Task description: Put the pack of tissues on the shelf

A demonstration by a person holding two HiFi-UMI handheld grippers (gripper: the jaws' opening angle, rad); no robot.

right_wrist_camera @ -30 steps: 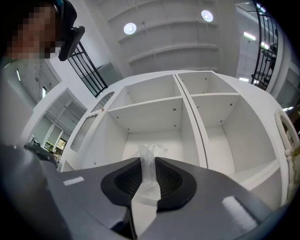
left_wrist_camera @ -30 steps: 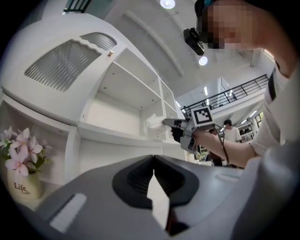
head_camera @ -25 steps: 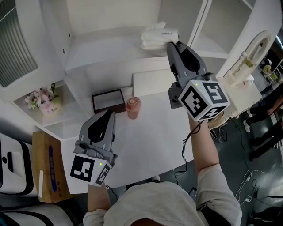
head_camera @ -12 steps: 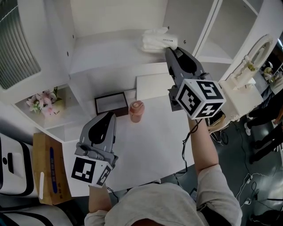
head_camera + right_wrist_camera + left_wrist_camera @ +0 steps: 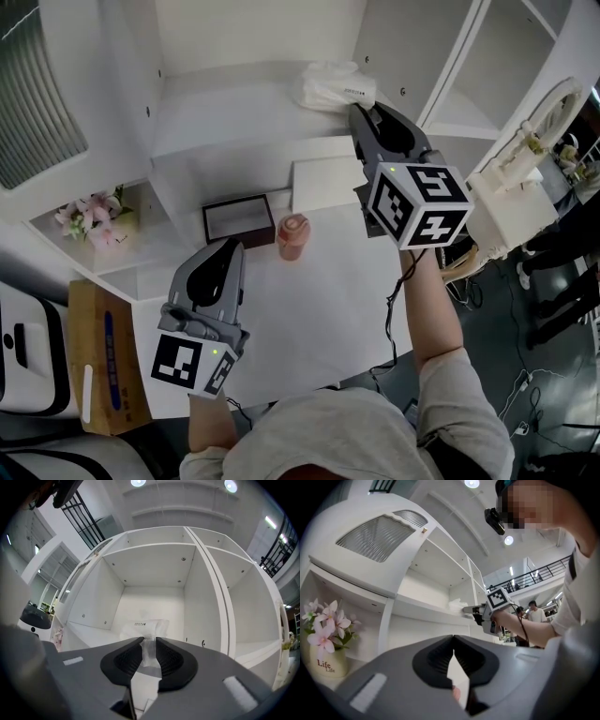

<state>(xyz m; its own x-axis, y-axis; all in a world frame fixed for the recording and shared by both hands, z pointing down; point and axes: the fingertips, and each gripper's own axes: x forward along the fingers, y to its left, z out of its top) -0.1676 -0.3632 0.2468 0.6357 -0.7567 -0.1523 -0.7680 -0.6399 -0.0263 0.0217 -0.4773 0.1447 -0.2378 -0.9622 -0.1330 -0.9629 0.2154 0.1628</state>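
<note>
Far left, in a low cubby: a pot of pink flowers (image 5: 91, 208), no part of the job. Next along, above the near side of the bench (image 5: 319, 300): the left gripper (image 5: 232, 246), fingers pressed together at the tips with nothing between them, idle and well apart from the work. On the bench beyond it, in a row: a small dark-rimmed box (image 5: 236, 218), a pink cup (image 5: 292, 235) and a flat white box (image 5: 323, 182), all untouched.

Further right and higher: the pack of tissues (image 5: 330, 84), lying on the shelf (image 5: 225, 108) in the wide compartment, near the upright divider (image 5: 455, 61). Just beside it, reaching in from the bench side: the right gripper (image 5: 357, 109), fingers clamped on a crumpled end of the pack's wrapper, plainly pinched between the pads in the right gripper view.

Judged from this: carrying done, pack at its place and apparently resting on the board, though not certain to be fully set down. Left to do: part the fingers, let go of the wrapper, draw the right gripper back out without dragging the pack along toward the shelf's front edge. Worth watching for thin wrapper clinging to a pad on release. Nothing called for from the left side.
</note>
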